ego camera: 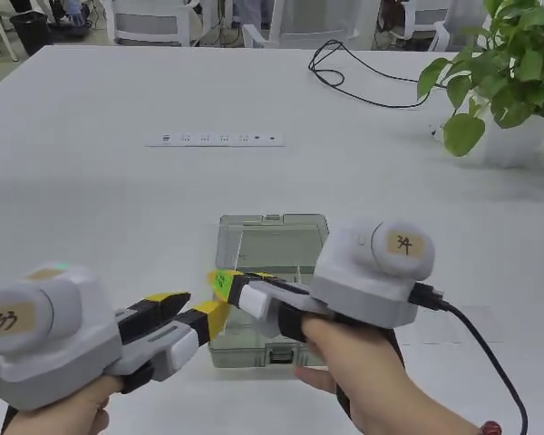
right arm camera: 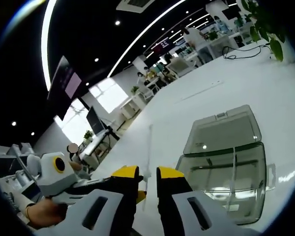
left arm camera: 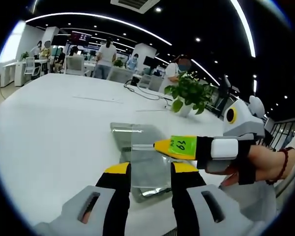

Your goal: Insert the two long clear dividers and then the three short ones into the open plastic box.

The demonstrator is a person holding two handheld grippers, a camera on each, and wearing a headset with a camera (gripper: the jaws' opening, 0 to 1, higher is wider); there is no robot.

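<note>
On my right gripper (ego camera: 219,283) a tan tag (ego camera: 403,243) bears the handwritten character 许 and a green sticker (left arm camera: 183,145) on one jaw reads about 39, while my left gripper's (ego camera: 192,306) tan patch (ego camera: 6,319) shows a scrawl like 33.

The box (ego camera: 245,349) sits on the table (ego camera: 91,199) before us. Behind it we see a power strip (ego camera: 215,140), and a plant (ego camera: 508,63) far right.

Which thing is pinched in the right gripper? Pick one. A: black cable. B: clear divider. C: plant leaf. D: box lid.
B: a thin clear divider rises from between the nearly closed jaws of the right gripper, beside the open plastic box.
</note>
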